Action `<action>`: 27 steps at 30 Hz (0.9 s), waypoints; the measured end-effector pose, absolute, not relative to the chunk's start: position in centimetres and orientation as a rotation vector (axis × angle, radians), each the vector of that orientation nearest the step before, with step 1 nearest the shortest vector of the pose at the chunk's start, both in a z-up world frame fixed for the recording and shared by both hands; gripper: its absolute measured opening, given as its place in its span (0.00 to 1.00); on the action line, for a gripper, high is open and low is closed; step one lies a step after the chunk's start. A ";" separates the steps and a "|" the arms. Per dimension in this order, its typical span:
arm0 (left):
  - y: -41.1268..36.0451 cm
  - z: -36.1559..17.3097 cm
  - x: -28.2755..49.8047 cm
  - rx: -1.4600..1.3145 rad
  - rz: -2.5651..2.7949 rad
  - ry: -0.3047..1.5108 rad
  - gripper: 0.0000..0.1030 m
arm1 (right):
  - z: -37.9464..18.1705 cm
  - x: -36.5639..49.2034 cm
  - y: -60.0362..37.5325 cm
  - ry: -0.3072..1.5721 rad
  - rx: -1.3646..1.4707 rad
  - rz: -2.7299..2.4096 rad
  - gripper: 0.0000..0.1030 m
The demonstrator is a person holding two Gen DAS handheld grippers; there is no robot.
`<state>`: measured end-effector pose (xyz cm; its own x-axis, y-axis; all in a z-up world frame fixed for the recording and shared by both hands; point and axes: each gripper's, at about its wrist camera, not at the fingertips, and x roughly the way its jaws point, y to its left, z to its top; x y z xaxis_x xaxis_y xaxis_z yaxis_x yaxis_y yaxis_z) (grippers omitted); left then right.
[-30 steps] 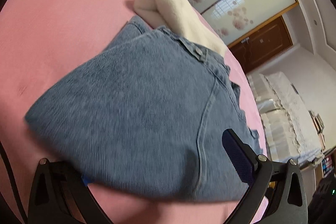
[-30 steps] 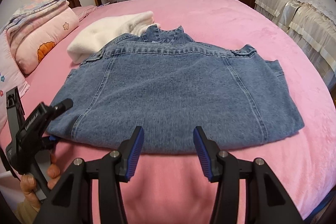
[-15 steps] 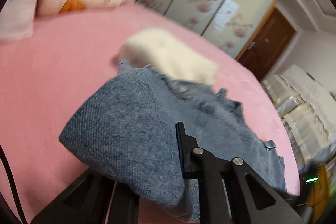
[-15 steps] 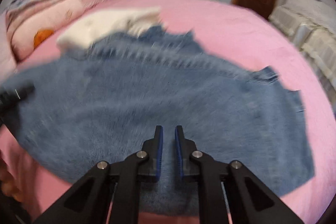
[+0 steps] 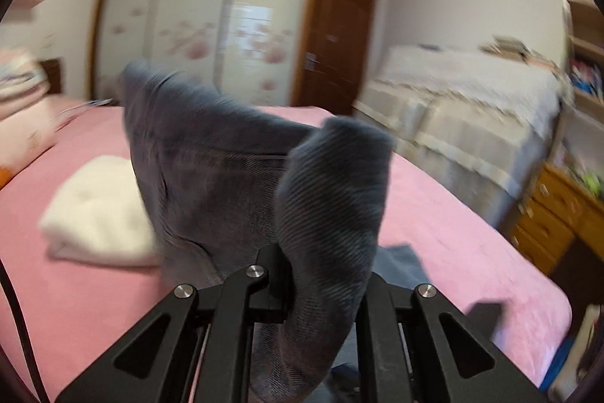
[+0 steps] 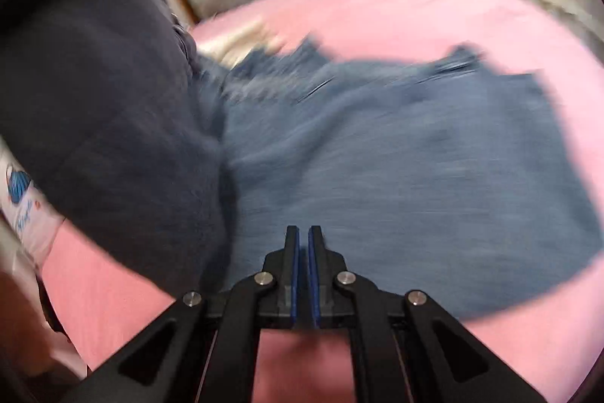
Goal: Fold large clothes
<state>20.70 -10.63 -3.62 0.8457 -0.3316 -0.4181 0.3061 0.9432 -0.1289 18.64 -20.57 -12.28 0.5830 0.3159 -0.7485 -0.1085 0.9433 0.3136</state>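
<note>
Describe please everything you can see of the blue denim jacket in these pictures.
The denim jacket is a blue, faded, heavy woven cloth with visible seams. Most of it lies spread flat on the pink bed. Its left part is lifted and hangs in a dark fold, a bunch of it pinched in the shut left claw. The right claw is closed at its near hem. A folded white garment lies beside it. Motion blur hides finer details.
</note>
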 end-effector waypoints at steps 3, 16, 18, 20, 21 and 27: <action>-15.5 -6.9 21.5 -0.025 -0.417 0.503 0.09 | -11.1 15.7 -26.7 0.877 0.232 0.081 0.05; -20.4 -11.3 19.9 0.174 -0.516 0.737 0.76 | -13.0 12.3 -36.0 0.967 0.377 -0.057 0.11; -19.0 -9.3 19.2 0.169 -0.483 0.709 0.78 | -12.4 13.0 -35.4 0.952 0.385 -0.031 0.21; -17.6 -7.7 18.7 0.166 -0.430 0.687 0.83 | -11.4 13.6 -34.9 0.927 0.404 0.005 0.30; -17.0 -6.8 18.4 0.163 -0.396 0.681 0.84 | -11.0 14.2 -34.8 0.915 0.429 0.031 0.35; -11.4 -6.4 18.5 0.140 -0.207 0.700 0.84 | -10.2 17.0 -34.9 0.926 0.577 0.125 0.60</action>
<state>18.54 -11.43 -6.36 0.7453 -0.1416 -0.6515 0.2353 0.9702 0.0583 16.99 -34.86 -10.23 0.6058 0.3430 -0.7179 0.1399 0.8423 0.5205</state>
